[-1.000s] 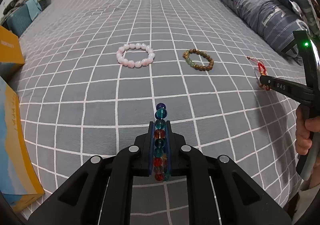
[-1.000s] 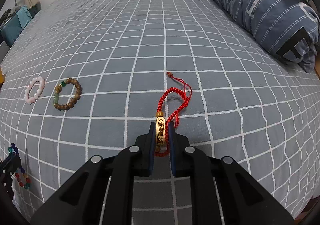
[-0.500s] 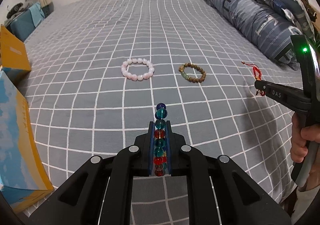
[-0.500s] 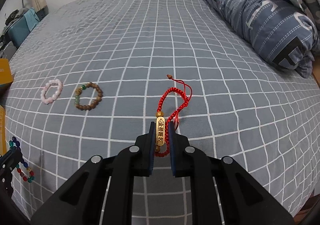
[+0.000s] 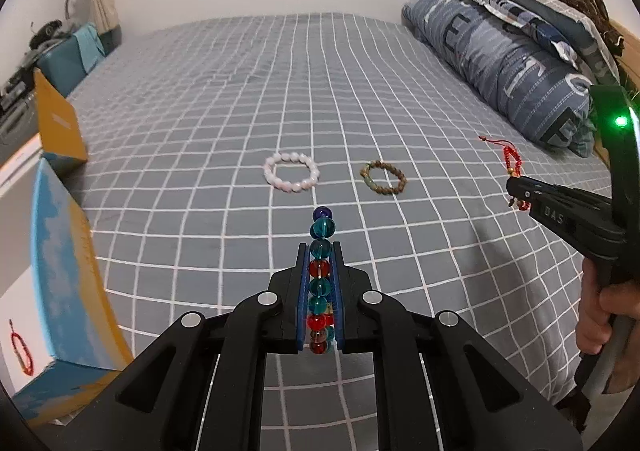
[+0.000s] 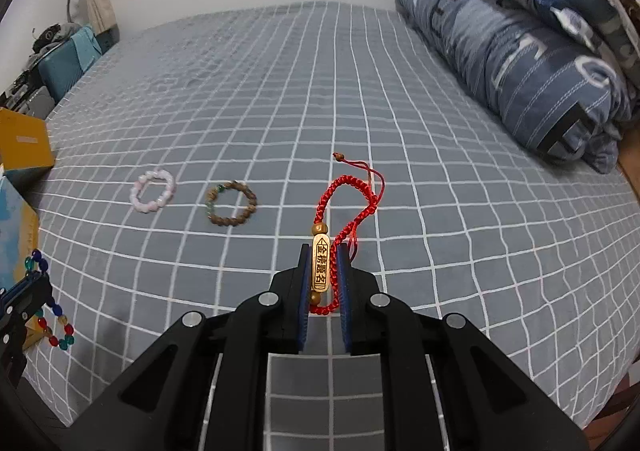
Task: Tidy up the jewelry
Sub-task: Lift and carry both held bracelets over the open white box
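both tongs clamp bracelets: left tongs [image 5: 319, 251] glass-bead bracelet [image 5: 321, 271], right tongs [image 6: 323, 251] red cord bracelet [image 6: 348, 207].

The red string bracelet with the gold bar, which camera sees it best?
The right wrist camera. There the red string bracelet fills the middle, clamped in the right gripper, and you can see its gold bar and braid. The left wrist camera shows it only small, at the right edge, hanging from that gripper.

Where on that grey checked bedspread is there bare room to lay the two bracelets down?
Bare patches: the wide stretch of the grey checked bedspread between the brown wooden bead bracelet and the folded blue striped quilt, and everything beyond the pink bead bracelet towards the wall. It is crowded at the left edge, by the yellow and blue boxes.
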Demonstrator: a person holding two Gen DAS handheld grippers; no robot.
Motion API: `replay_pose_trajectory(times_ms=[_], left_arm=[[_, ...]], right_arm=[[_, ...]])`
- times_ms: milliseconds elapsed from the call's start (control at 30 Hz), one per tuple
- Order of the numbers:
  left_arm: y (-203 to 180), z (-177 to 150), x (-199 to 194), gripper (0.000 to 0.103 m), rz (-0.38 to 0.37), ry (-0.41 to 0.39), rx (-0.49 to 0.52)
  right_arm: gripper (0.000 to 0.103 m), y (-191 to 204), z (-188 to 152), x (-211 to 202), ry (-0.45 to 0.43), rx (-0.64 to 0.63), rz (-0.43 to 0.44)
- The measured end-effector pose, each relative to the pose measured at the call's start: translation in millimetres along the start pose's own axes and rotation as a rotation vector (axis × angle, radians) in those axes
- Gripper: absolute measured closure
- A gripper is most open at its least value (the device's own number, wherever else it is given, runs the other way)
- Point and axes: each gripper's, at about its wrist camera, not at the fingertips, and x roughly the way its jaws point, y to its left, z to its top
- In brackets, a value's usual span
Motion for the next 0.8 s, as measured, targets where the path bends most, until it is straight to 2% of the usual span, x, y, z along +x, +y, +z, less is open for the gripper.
replay_pose_trajectory(times_ms=[333, 500, 800], left_arm=[[10.4, -3.8, -29.1, 0.094, 0.012, -0.036, -0.005], [20.3, -8.8, -40.0, 0.094, 0.023, -0.044, -0.001], [51.3, -10.2, -64.6, 0.094, 0.055, -0.068, -0.037]], right_arm=[[0.091, 24.2, -18.3, -42.2, -0.036, -0.017, 0.055], [0.091, 37.9, -26.2, -50.0, -0.030, -0.023, 0.080], [0.091, 85.7, -30.5, -63.2, -0.037, -0.077, 0.111]])
